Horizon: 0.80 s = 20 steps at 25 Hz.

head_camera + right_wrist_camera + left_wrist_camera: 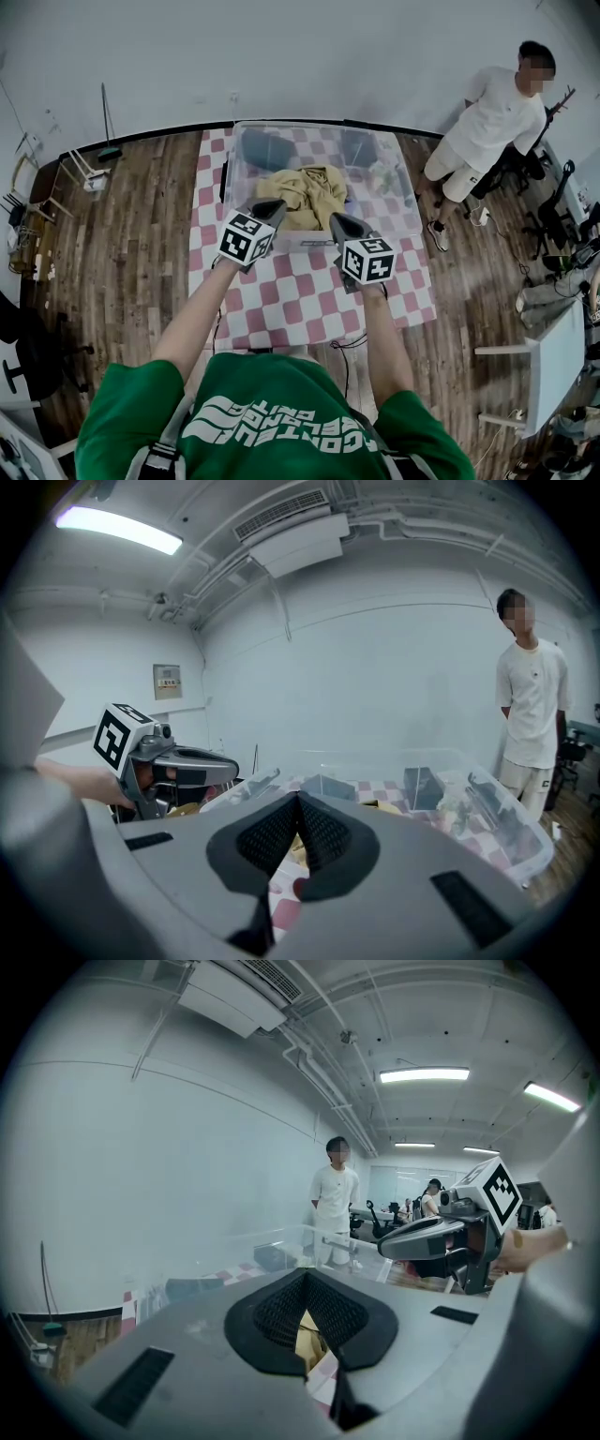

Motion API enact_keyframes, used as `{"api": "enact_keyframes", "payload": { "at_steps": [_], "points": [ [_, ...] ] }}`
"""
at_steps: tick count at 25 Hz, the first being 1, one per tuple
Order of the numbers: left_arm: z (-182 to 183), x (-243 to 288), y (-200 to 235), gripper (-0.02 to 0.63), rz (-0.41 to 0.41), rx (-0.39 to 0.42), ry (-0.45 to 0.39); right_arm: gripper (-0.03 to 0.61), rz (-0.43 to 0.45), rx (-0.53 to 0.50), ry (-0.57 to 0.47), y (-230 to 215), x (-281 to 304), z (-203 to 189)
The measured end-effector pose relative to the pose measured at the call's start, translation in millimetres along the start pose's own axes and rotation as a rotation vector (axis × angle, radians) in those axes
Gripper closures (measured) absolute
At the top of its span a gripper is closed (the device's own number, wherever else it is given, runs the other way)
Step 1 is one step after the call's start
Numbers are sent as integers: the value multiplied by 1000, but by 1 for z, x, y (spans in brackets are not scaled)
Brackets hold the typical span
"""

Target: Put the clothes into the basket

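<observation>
A clear plastic basket (405, 184) stands at the far end of the table with the red-and-white checked cloth (300, 300). A crumpled yellow garment (309, 192) lies inside it, toward the near wall. My left gripper (274, 206) hovers at the basket's near rim, just left of the garment, shut and holding nothing. My right gripper (336, 221) is beside it on the right, also shut and holding nothing. In the left gripper view the shut jaws (305, 1276) point at the basket, with the right gripper (422, 1237) alongside. The right gripper view shows its shut jaws (298, 799) and the left gripper (192, 761).
A person in white (487, 122) stands at the table's far right corner, near the basket. A broom (108, 148) leans at the far left wall. A white table (553, 366) and chairs stand on the right, over wooden floor (131, 262).
</observation>
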<state>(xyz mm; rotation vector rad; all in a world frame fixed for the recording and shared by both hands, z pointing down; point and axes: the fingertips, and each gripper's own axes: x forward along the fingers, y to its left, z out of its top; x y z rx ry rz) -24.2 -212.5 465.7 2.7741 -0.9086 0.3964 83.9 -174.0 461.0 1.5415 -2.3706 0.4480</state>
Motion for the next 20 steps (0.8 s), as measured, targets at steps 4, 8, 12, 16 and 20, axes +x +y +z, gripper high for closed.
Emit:
{"api": "enact_keyframes", "payload": {
  "at_steps": [4,8,12,16,20],
  "points": [
    [0,0,1,611,1,-2,-1,569,2,0,4,-1,1,-2],
    [0,1,1,611,3,-5,-1,569,2,-2,4,-3,1,-1],
    [-1,1,0,611,6,-6,0,569,3,-3,3,-4,0,-2],
    [0,2,-2,611,6,1,3,569,3,-6,3,-6,-1,-1],
    [0,4,-2,611,9,4,4,569,3,-9,2,-9,-2,-2]
  ]
}}
